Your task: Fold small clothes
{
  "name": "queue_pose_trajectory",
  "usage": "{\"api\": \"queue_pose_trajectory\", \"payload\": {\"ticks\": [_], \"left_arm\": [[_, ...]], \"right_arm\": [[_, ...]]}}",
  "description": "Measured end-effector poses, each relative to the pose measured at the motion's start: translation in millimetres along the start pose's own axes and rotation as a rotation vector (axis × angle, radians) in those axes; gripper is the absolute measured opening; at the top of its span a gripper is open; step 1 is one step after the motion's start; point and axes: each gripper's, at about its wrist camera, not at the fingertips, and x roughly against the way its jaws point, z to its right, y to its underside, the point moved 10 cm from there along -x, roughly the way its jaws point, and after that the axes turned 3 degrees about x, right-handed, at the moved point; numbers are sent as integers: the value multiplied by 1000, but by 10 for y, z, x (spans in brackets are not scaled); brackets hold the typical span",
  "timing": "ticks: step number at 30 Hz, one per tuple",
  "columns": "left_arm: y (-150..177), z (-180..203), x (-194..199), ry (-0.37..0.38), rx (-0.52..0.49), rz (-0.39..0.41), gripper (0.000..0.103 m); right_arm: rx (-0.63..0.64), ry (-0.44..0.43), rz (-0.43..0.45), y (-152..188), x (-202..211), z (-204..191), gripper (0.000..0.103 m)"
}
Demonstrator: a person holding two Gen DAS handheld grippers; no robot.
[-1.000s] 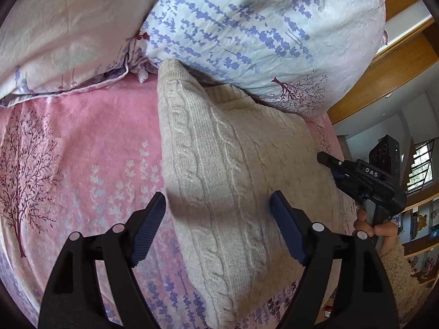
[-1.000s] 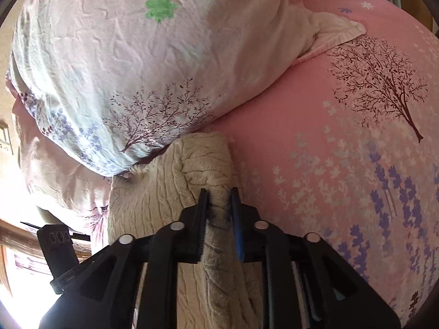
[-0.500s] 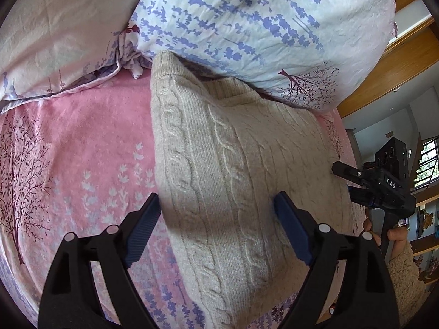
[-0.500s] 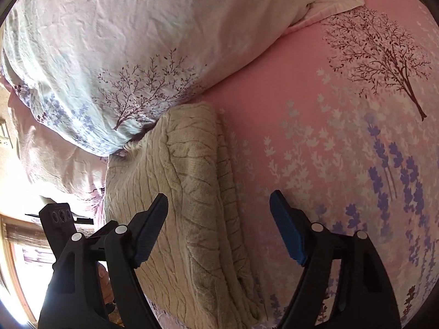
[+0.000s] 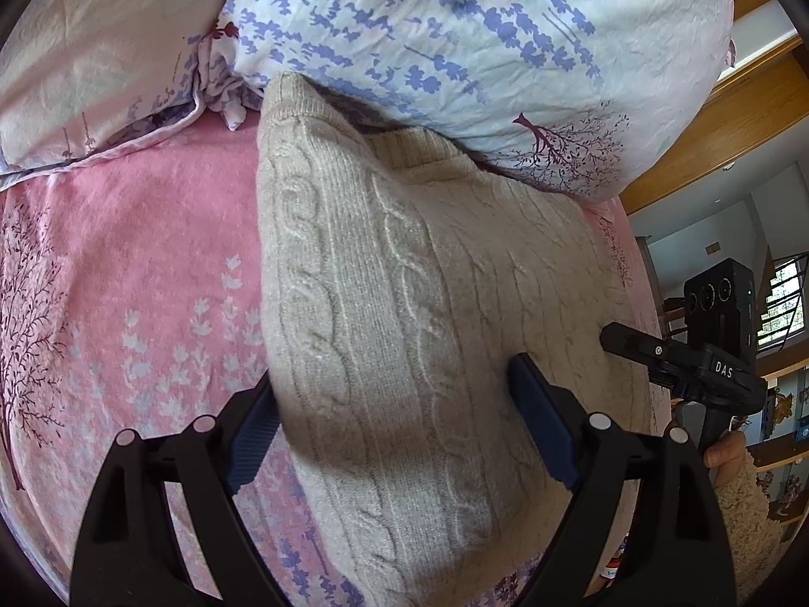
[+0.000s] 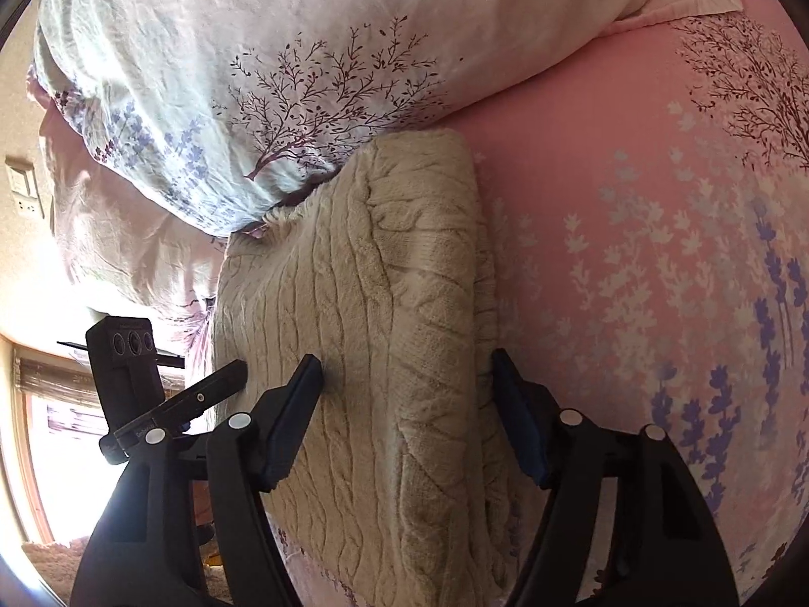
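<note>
The cream cable-knit sweater (image 5: 404, 334), already folded into a thick oblong bundle, lies on the pink flower-printed bedsheet (image 5: 141, 263), its far end tucked against the white pillow with purple sprigs and dark tree prints (image 5: 480, 35). I judge it soft, bulky and light: the knit should compress and grip well under the pads, but loose layers may slide or spring open, so I would take hold of a folded edge through all its layers rather than the top surface. My left gripper (image 5: 399, 427) stands wide open over the near part of the bundle; its left pad sits at the sweater's left edge and its right pad rests on or just above the knit, holding nothing. My right gripper (image 6: 407, 415) is likewise spread wide, straddling the thick rolled edge (image 6: 435, 334) beside the sheet; its left pad dents the knit, its right pad lies at the fold's outer side, with nothing clamped.
</note>
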Motion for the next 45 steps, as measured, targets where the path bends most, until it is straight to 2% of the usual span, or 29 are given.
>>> {"api": "queue_pose_trajectory", "payload": {"ticks": [7, 10, 11, 14, 17, 19, 21, 25, 29, 33, 36, 38, 40, 42, 43, 45], "left_arm": [[4, 21, -25, -6, -2, 1, 86], [16, 31, -50, -10, 1, 0, 86], [15, 34, -51, -9, 2, -2, 85], [21, 40, -37, 5, 14, 0, 78], [11, 28, 20, 23, 29, 20, 66], [3, 18, 72, 45, 46, 37, 51], [-1, 6, 135, 73, 58, 46, 42], [37, -45, 318, 137, 82, 53, 37], [151, -291, 648, 138, 93, 81, 36], [314, -743, 987, 120, 151, 83, 37], [408, -1070, 1144, 99, 186, 91, 39], [450, -1273, 1137, 65, 220, 91, 43], [482, -1425, 1085, 32, 262, 94, 59], [513, -1471, 1093, 21, 280, 112, 64], [503, -1452, 1135, -3, 271, 130, 65], [458, -1451, 1292, -78, 224, 198, 66]], "right_arm": [[51, -6, -18, 57, -82, -115, 70], [43, -26, -22, 95, -154, -137, 50], [40, -37, -16, 105, -169, -145, 47], [22, -67, 9, 113, -161, -156, 39], [14, -82, 24, 112, -154, -170, 36], [7, -89, 33, 110, -149, -185, 36], [6, -100, 42, 107, -126, -201, 35], [18, -132, 47, 141, -111, -345, 34], [67, -156, -11, 310, -357, -678, 33], [127, -183, -72, 500, -725, -1083, 33], [184, -174, -90, 565, -904, -1320, 33], [221, -125, -84, 568, -984, -1366, 33], [226, -85, -102, 590, -1039, -1313, 41], [199, -70, -112, 597, -1031, -1243, 48], [184, -70, -103, 575, -947, -1170, 53], [144, -76, -59, 501, -821, -1078, 57]]}}
